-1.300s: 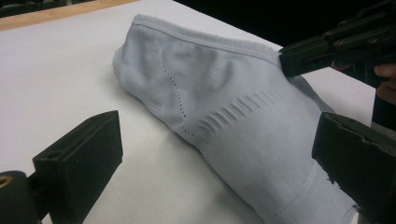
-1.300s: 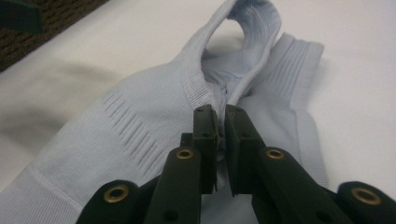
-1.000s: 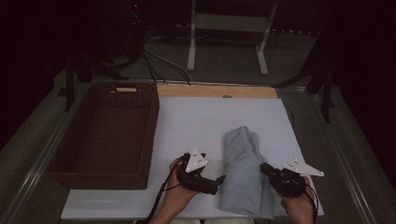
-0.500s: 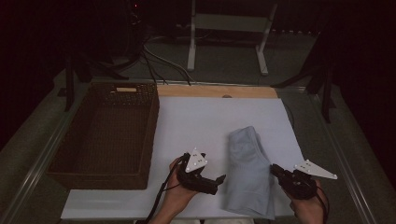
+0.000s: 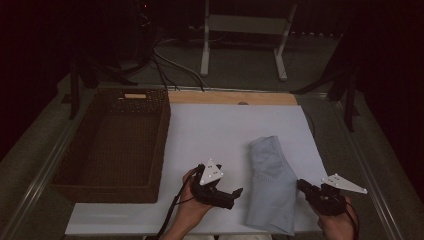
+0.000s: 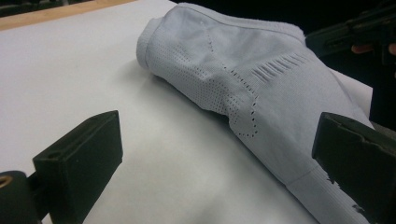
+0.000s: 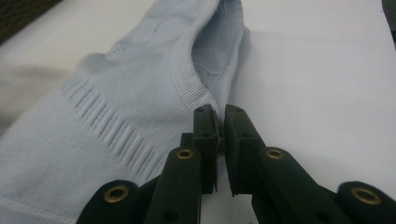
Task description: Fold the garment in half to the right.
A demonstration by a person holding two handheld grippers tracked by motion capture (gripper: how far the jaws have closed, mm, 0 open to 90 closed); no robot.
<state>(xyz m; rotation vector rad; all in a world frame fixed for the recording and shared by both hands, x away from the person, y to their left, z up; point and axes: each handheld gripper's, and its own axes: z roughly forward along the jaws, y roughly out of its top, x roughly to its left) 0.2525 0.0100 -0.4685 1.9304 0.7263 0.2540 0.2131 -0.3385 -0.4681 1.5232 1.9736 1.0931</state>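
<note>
Pale blue folded garment (image 5: 270,187) flat on the white sheet (image 5: 215,130) of the counter, right of centre toward the near edge, well apart from the wicker basket (image 5: 112,145) at left. Left gripper (image 5: 235,192) just left of the garment, jaws wide open and empty, cloth lying past the right-hand jaw. Right gripper (image 5: 301,185) at the garment's near right edge, jaws nearly closed, tips at the ribbed hem; grip on the fabric not determinable.
</note>
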